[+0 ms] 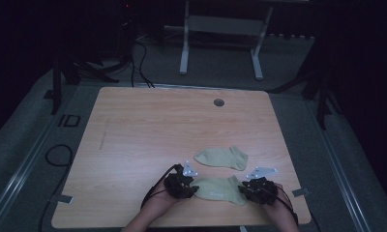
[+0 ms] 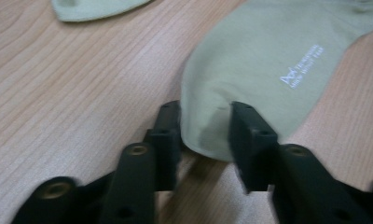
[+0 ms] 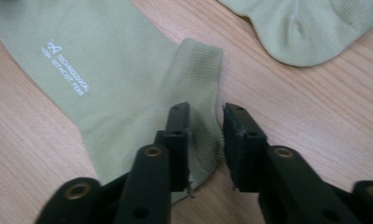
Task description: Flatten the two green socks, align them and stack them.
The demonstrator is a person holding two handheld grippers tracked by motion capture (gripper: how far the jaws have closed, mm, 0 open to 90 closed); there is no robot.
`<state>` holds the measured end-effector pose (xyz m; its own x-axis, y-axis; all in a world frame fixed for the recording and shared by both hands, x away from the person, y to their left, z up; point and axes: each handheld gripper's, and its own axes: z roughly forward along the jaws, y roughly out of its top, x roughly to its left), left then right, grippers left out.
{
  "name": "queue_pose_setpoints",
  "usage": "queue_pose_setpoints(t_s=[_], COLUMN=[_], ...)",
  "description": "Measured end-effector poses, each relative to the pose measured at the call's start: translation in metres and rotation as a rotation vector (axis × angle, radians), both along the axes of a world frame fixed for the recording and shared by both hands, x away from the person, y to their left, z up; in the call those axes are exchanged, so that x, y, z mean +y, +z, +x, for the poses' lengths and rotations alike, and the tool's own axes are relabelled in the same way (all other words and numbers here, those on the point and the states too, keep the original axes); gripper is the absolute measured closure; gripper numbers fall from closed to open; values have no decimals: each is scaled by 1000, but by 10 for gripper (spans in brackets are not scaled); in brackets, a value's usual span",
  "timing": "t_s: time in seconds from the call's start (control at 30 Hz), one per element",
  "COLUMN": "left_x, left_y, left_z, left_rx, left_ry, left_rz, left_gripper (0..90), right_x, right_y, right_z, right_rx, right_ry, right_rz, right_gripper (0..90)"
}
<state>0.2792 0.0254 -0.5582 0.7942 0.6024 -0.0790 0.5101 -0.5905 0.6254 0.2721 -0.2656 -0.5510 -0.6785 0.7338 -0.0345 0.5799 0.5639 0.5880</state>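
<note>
Two pale green ankle socks lie on the wooden table [image 1: 157, 130]. The near sock [image 1: 218, 189] lies flat with white lettering on it, and a gripper stands at each of its ends. My left gripper [image 1: 194, 188] [image 2: 205, 126] has the toe end of that sock [image 2: 264, 60] between its jaws; the pads touch the cloth at its edges and a gap stays between them. My right gripper [image 1: 242, 190] [image 3: 205, 126] has its jaws nearly together on the ribbed cuff of the sock [image 3: 128, 70], and the cloth bunches up between the pads.
The second sock [image 1: 222, 157] [image 2: 91, 7] [image 3: 310, 28] lies just beyond the first, apart from it. A round cable hole [image 1: 218, 102] sits near the table's far edge. Both hands rest at the near edge. A white desk frame [image 1: 220, 38] stands on the floor behind.
</note>
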Motion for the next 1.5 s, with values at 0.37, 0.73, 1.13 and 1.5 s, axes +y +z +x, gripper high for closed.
queue_pose_setpoints(t_s=[0.37,0.73,1.13,1.5], left_x=[3,5,-4,-17], left_y=[4,43,57,25], left_z=[-4,17,55,87], left_rx=[-11,-70,-83,-49], left_ry=[23,51,100,139], left_rz=[-37,-70,-52,9], left_gripper=[884,884,884,883], right_x=[-1,-6,-13,-6], right_y=[6,55,66,43], right_z=[-5,15,58,101], right_rx=[4,-94,-105,-30], right_ry=[-19,-45,-111,-166], right_rz=[25,74,77,25], right_gripper=[837,837,835,829])
